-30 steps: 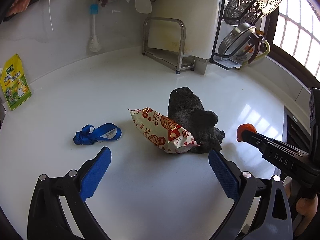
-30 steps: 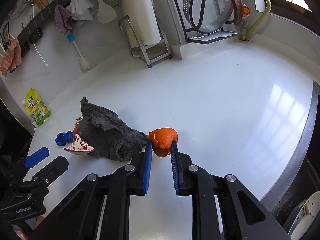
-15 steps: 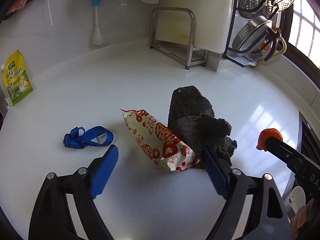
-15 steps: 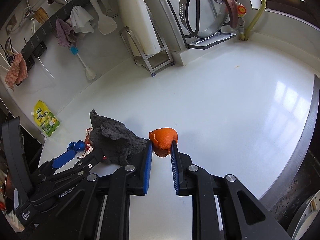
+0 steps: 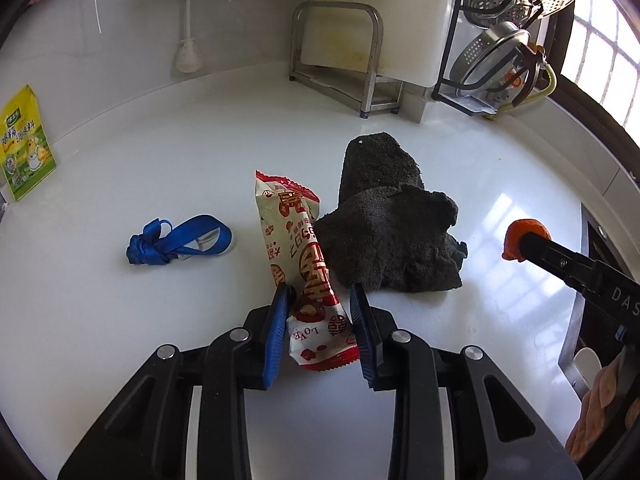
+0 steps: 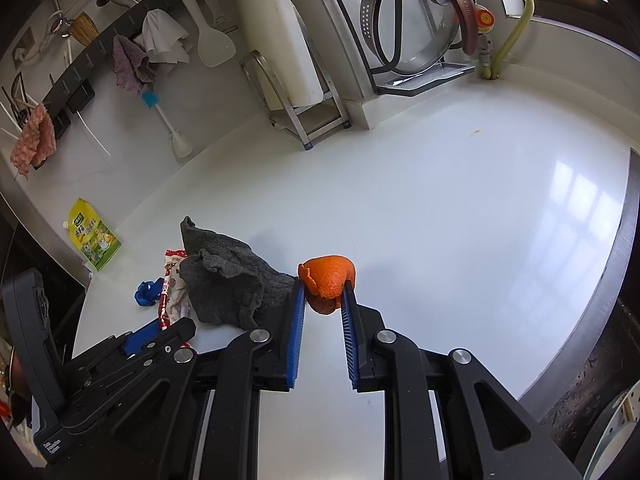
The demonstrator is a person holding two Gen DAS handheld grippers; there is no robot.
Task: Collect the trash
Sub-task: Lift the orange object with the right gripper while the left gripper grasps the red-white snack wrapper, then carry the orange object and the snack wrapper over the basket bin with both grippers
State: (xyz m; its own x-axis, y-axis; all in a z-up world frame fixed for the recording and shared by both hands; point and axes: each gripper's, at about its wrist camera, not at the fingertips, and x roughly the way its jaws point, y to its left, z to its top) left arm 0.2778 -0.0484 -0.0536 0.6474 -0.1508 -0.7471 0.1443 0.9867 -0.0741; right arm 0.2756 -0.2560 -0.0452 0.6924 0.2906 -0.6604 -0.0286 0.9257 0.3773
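A red-and-white snack wrapper [image 5: 300, 240] lies on the white counter [image 5: 160, 360] with its near end between the blue pads of my left gripper [image 5: 320, 300]. The jaws are closing and both pads touch the wrapper's sides. A piece of orange peel [image 6: 328, 276] is pinched at the tips of my right gripper [image 6: 323, 292], which is shut on it just above the counter. The left wrist view shows that peel [image 5: 524, 232] at the far right. A crumpled grey cloth [image 5: 388, 240] sits right behind the wrapper. In the right wrist view my left gripper [image 6: 160, 328] is low at the left by the wrapper [image 6: 172, 280].
A knotted blue strap [image 5: 176, 240] lies left of the wrapper. A yellow pouch [image 5: 24, 148] leans on the back wall at far left. A metal stand [image 5: 336, 52], a brush [image 5: 186, 40] and a dish rack [image 5: 500, 40] line the back. The counter's dark edge [image 6: 616, 280] runs along the right.
My left gripper went from wide open to nearly closed around the wrapper, and the wrapper turned to point away along the fingers. The right gripper kept still with the peel.
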